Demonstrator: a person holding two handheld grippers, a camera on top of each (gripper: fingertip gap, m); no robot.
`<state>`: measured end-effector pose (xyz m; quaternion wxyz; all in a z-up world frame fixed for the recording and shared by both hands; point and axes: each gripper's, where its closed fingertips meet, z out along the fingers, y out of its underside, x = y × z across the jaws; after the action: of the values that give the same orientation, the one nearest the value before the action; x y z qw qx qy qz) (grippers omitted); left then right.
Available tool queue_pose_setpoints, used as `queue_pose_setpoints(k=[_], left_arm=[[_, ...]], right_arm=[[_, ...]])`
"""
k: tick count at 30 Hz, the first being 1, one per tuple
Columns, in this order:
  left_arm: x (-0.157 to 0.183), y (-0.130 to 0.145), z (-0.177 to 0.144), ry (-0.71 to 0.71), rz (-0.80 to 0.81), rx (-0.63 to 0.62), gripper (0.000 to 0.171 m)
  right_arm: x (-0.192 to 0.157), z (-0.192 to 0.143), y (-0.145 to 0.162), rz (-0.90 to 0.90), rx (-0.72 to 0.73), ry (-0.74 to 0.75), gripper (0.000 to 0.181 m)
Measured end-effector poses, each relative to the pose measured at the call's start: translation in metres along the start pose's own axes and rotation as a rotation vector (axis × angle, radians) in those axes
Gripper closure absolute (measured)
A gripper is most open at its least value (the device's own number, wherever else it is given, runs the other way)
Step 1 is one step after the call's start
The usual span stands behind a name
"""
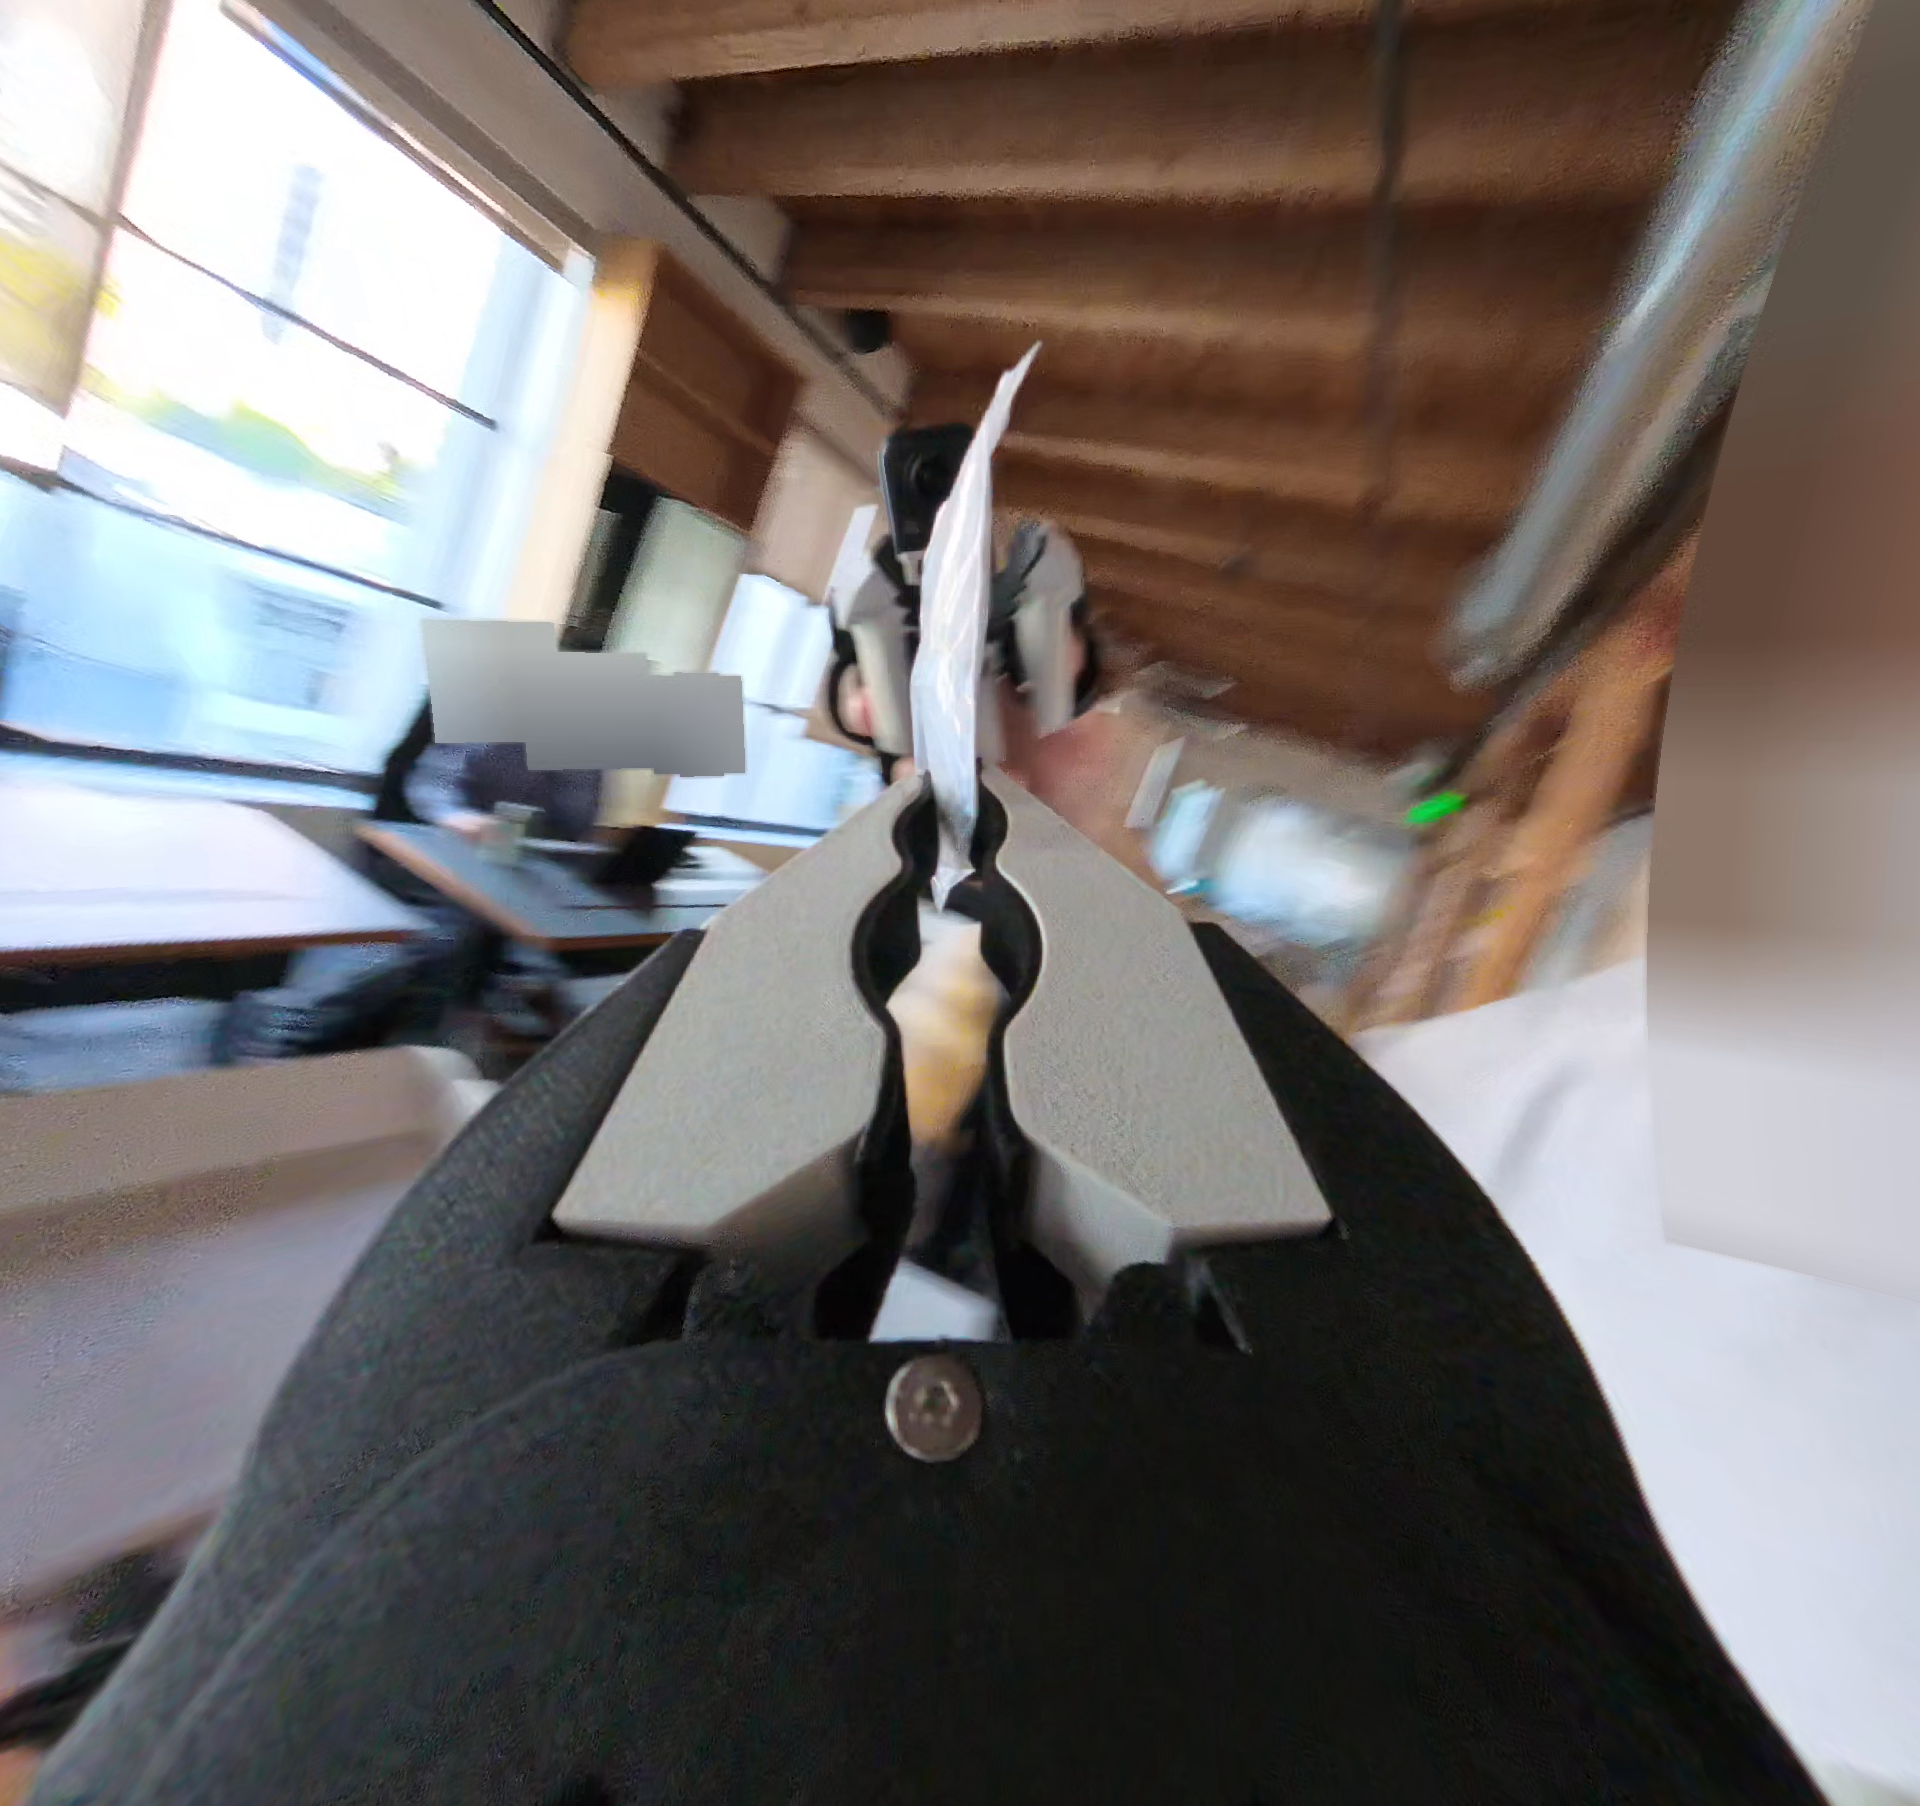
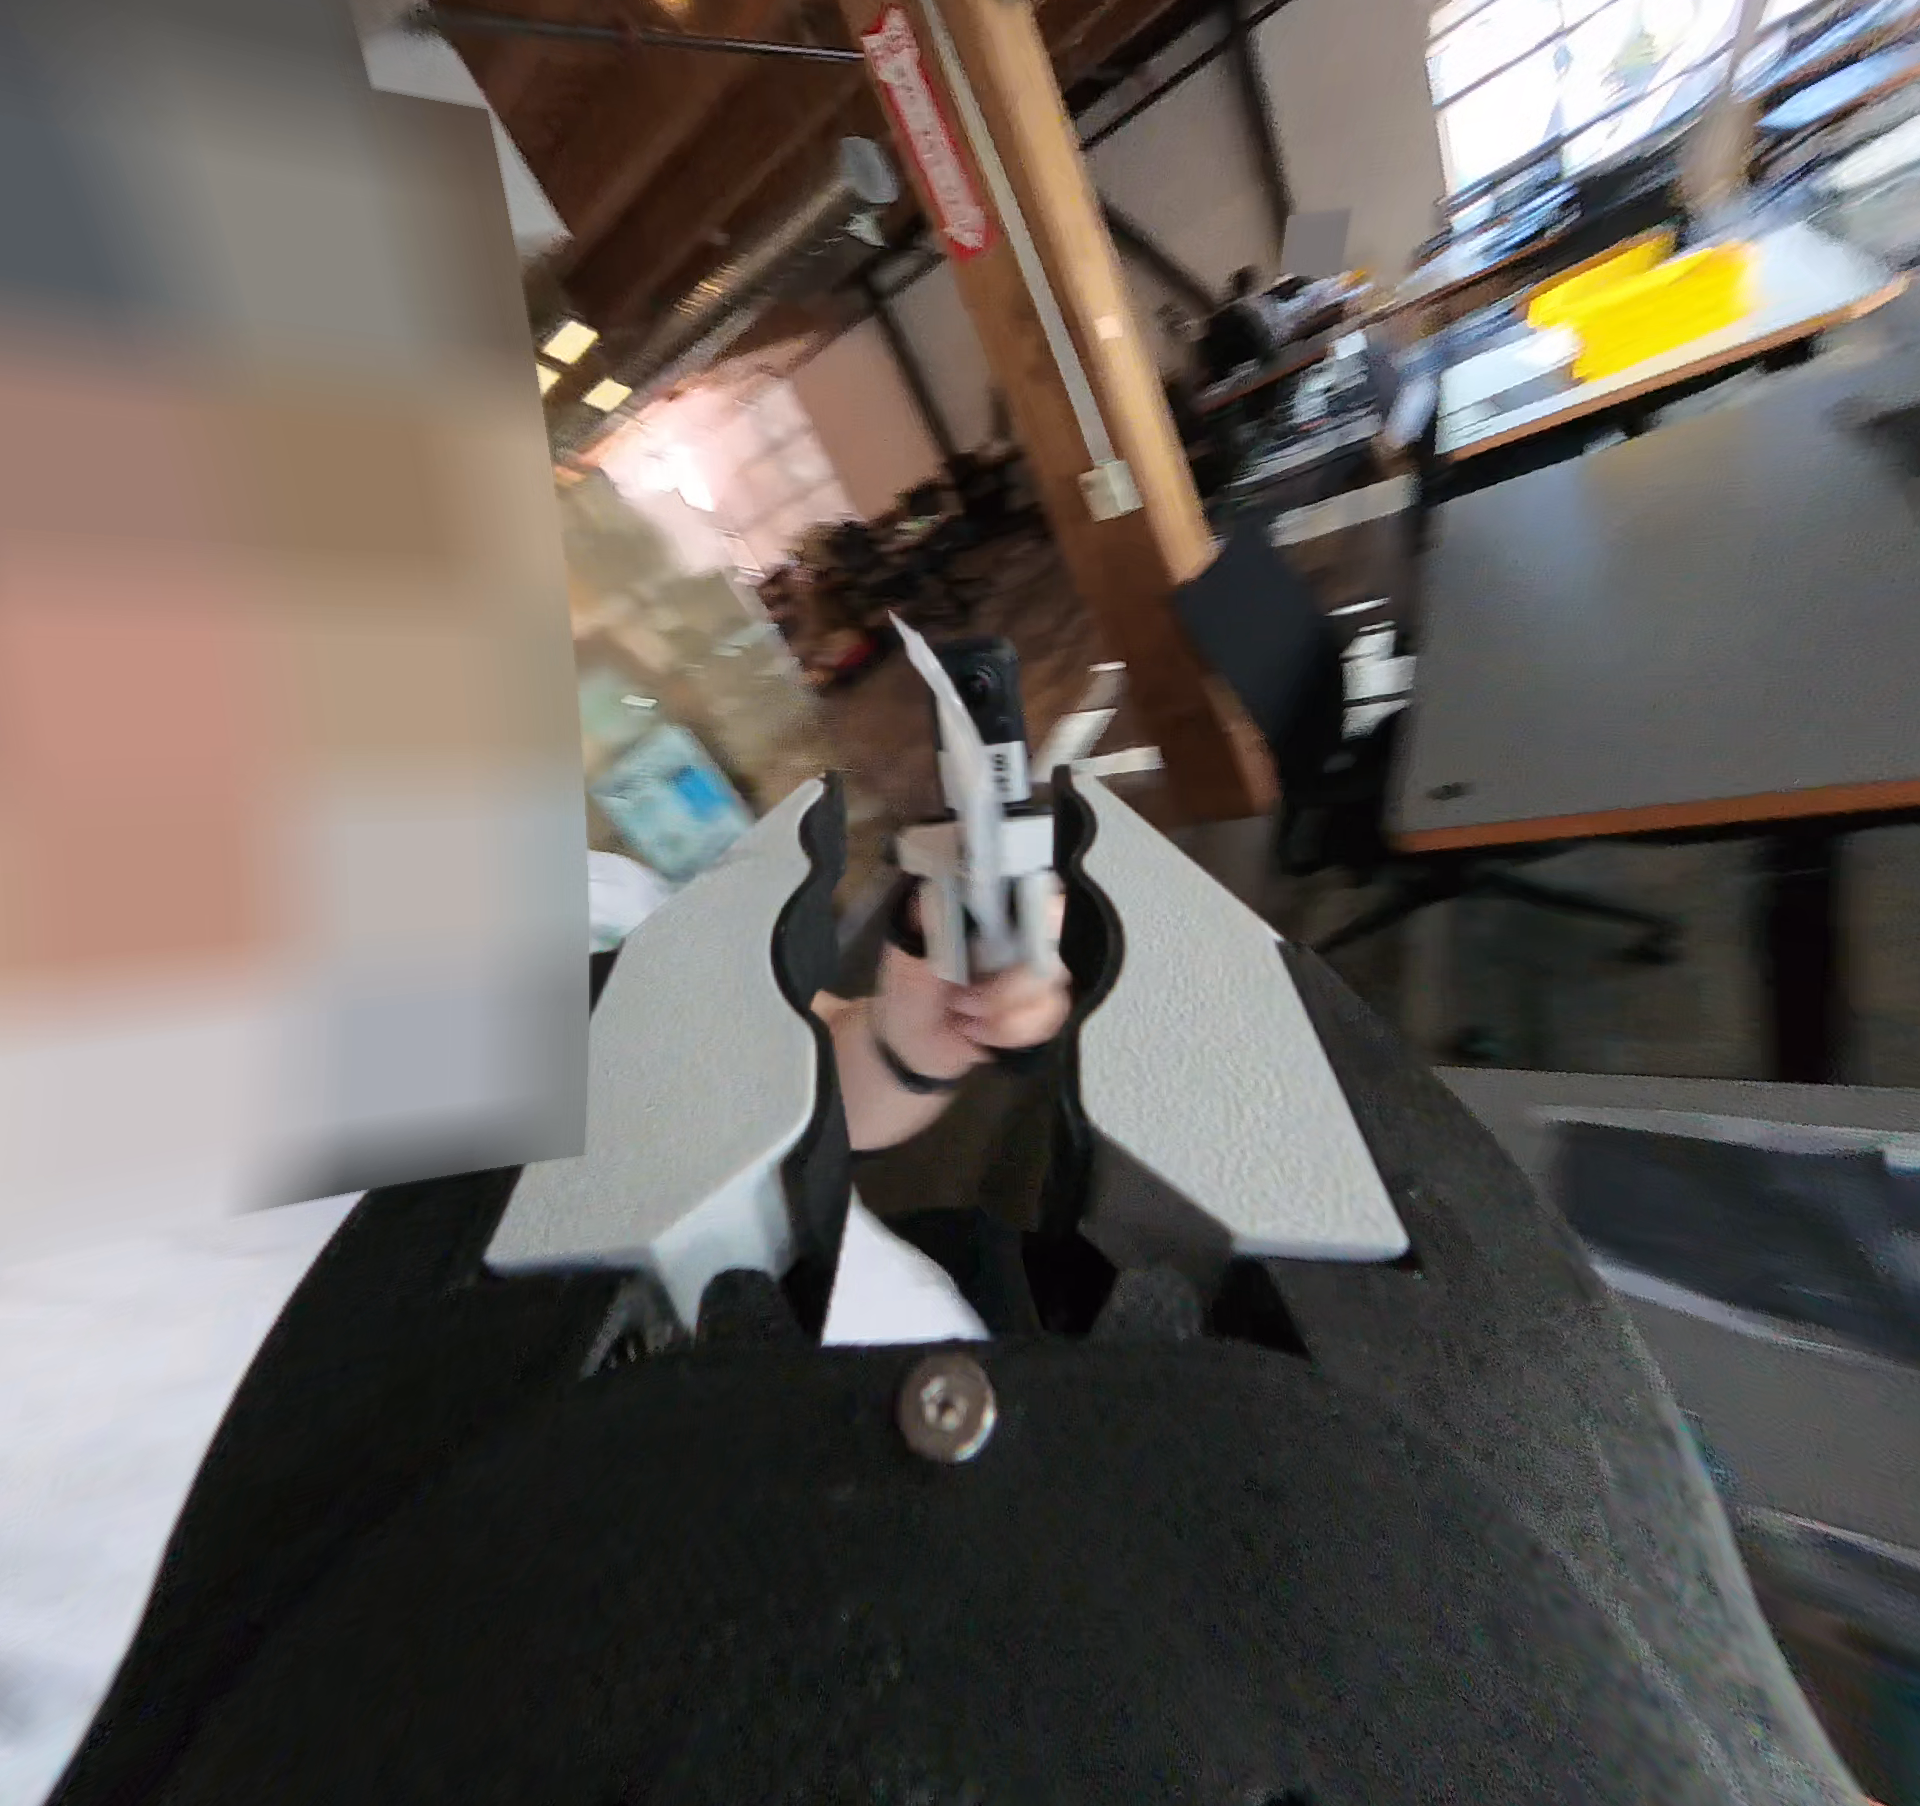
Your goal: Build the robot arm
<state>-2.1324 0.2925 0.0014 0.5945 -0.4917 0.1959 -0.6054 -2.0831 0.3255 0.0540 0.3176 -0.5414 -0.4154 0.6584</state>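
Wooden ceiling beams point(image 1: 1039, 135) are tilting above us in the left wrist view, where our left gripper point(image 1: 961, 800) is pinching a thin white packet point(image 1: 961, 613) at its fingertips, the packet sticking up past them. Through the right wrist view, our right gripper point(image 2: 945, 800) is hanging spread, empty, facing that packet point(image 2: 971, 769) well apart.

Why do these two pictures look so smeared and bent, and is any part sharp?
Left wrist view: the left hand-held gripper and its white packet look sharp; the windows glare white; the room is smeared. Right wrist view: the right hand-held gripper is crisp; the desks streak, and wide-angle bending curves the edges.
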Motion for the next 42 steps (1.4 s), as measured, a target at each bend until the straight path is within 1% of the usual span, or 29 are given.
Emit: queue_pose_setpoints(k=[1,3,4,7,9,11,13,14,15,18,21,24,27,28,29,30,31,32,33,34,36,37,40,42], left_arm=[[-0.003,-0.002,-0.004,0.049,-0.110,0.011,0.170],[-0.012,0.006,-0.009,0.088,-0.236,-0.024,0.170],[-0.014,0.012,-0.010,0.099,-0.277,-0.048,0.170],[-0.015,0.028,-0.010,0.138,-0.403,-0.092,0.170],[-0.019,0.037,-0.010,0.139,-0.460,-0.116,0.170],[-0.022,0.044,-0.010,0.133,-0.486,-0.141,0.170],[-0.025,0.050,-0.012,0.119,-0.497,-0.166,0.170],[-0.027,0.052,-0.013,0.111,-0.498,-0.177,0.170],[-0.029,0.054,-0.015,0.106,-0.498,-0.185,0.170],[-0.036,0.059,-0.022,0.072,-0.496,-0.201,0.170],[-0.047,0.066,-0.030,0.030,-0.487,-0.212,0.169],[-0.050,0.072,-0.036,0.050,-0.521,-0.220,0.169],[-0.060,0.088,-0.041,0.029,-0.536,-0.257,0.168],[-0.067,0.096,-0.042,-0.001,-0.538,-0.268,0.165],[-0.079,0.105,-0.046,-0.055,-0.527,-0.287,0.153],[-0.095,0.118,-0.052,-0.134,-0.502,-0.321,0.136],[-0.112,0.133,-0.062,-0.221,-0.467,-0.364,0.125],[-0.128,0.147,-0.074,-0.299,-0.436,-0.406,0.117],[-0.140,0.160,-0.087,-0.359,-0.423,-0.436,0.116],[-0.147,0.173,-0.097,-0.385,-0.434,-0.453,0.122],[-0.143,0.199,-0.105,-0.338,-0.531,-0.475,0.153],[-0.139,0.215,-0.106,-0.305,-0.605,-0.492,0.161],[-0.127,0.270,-0.102,-0.235,-0.804,-0.555,0.160],[-0.123,0.309,-0.101,-0.209,-0.879,-0.607,0.158]], right_arm=[[0.009,-0.005,0.000,-0.090,-0.009,0.073,0.143],[0.023,-0.009,0.003,-0.219,-0.040,0.174,0.144],[0.024,-0.006,0.007,-0.236,-0.063,0.167,0.144],[0.028,0.007,0.023,-0.185,-0.126,0.099,0.149],[0.030,0.015,0.036,-0.194,-0.179,0.070,0.160],[0.040,0.018,0.048,-0.181,-0.236,0.095,0.163],[0.045,0.019,0.055,-0.146,-0.259,0.088,0.172],[0.042,0.019,0.056,-0.127,-0.249,0.057,0.181],[0.042,0.019,0.059,-0.098,-0.248,0.035,0.181],[0.053,0.021,0.068,-0.046,-0.259,0.044,0.181],[0.058,0.025,0.077,0.052,-0.253,0.020,0.181],[0.065,0.026,0.088,0.106,-0.232,0.006,0.181],[0.075,0.017,0.101,0.157,-0.199,0.025,0.181],[0.078,0.012,0.107,0.172,-0.173,0.036,0.181],[0.080,0.007,0.111,0.196,-0.129,0.042,0.181],[0.083,0.000,0.117,0.232,-0.075,0.050,0.181],[0.090,-0.007,0.125,0.272,-0.020,0.071,0.181],[0.099,-0.017,0.136,0.305,0.039,0.109,0.181],[0.112,-0.026,0.151,0.340,0.090,0.169,0.181],[0.124,-0.035,0.172,0.373,0.125,0.234,0.181],[0.147,-0.050,0.223,0.425,0.175,0.371,0.181],[0.156,-0.055,0.249,0.447,0.199,0.428,0.181],[0.173,-0.067,0.329,0.519,0.237,0.592,0.181],[0.172,-0.071,0.364,0.563,0.327,0.641,0.181]])
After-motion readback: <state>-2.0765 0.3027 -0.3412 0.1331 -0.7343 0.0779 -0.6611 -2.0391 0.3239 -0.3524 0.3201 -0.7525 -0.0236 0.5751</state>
